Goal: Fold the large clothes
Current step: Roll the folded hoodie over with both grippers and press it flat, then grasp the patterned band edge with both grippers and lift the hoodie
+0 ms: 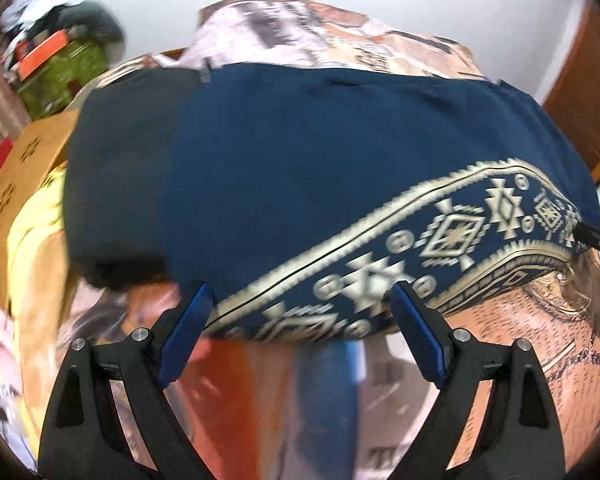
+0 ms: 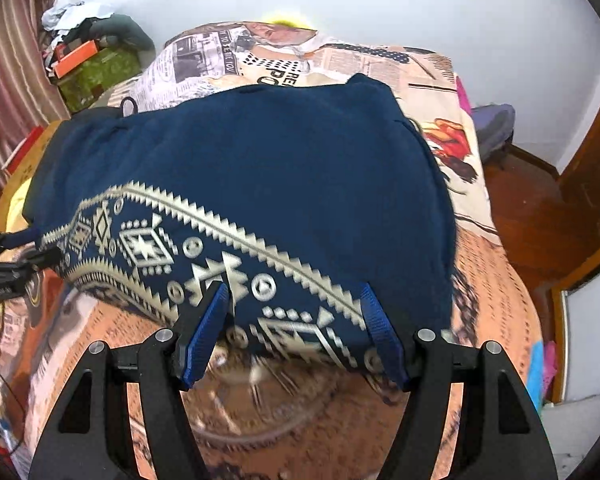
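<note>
Navy-blue fabric fills both our views: one large navy-blue garment with a cream geometric-patterned band (image 2: 236,184) lies spread on the bed with the newspaper-print cover (image 2: 496,292). Its long axis runs across the bed, left to right as we look, and the patterned band follows the near edge, slanting from one gripper to the other. We count one garment, one patterned band and two grippers. Our left gripper (image 1: 302,292) has its two blue pads spread wide, straddling the band's near edge (image 1: 456,236); whether the pads touch cloth we cannot tell. Our right gripper (image 2: 294,294) has its pads set moderately apart, with the band's hem between them; whether they press on it we cannot tell.
</note>
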A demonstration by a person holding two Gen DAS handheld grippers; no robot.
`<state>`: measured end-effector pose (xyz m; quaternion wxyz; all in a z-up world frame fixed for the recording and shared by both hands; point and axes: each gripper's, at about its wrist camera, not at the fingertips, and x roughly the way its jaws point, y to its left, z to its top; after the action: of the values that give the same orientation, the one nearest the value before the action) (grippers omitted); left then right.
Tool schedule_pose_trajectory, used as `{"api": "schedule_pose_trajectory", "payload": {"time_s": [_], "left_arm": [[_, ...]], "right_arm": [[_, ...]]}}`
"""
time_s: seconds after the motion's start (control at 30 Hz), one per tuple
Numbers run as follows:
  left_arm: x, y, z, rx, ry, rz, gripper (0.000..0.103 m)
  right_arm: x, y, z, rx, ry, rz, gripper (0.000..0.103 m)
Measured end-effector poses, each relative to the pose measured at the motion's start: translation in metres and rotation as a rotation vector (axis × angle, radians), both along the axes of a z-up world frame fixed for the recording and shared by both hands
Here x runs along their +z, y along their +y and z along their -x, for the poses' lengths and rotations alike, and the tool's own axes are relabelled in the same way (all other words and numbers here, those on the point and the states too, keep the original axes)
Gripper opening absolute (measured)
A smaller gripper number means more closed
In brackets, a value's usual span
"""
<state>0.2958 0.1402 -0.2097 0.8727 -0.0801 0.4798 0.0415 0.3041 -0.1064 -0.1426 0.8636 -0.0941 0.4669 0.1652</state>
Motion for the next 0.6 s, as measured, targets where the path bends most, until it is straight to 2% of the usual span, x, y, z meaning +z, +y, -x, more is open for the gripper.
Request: {"api": "schedule_pose_trajectory", "payload": {"time_s": [0.1,0.3,0.37,0.5,0.6], "left_arm": [[0.001,0.024,0.015,0.091,0.015,0.032,0.090],[0.007,0.057,0.046,0.244,-0.037,0.140,0.090],[0.001,0.065,0.051,0.283,-0.038,0.222,0.090],[-0.017,0.070,0.052,0.330,-0.031,0.436,0.090],[-0.034,0.067,0.046,0.328,-0.018,0.585,0.090]], "right_arm": [[0.003,-0.004,0.007,-0.006,0.006,-0.004,0.065],[0.012,-0.009,0.017,-0.024,-0.008,-0.022,0.065],[0.014,-0.008,0.017,-0.030,-0.010,-0.033,0.065],[0.013,-0.004,0.016,-0.032,-0.001,-0.049,0.065],[0.012,0.002,0.017,-0.022,0.006,-0.062,0.065]]}}
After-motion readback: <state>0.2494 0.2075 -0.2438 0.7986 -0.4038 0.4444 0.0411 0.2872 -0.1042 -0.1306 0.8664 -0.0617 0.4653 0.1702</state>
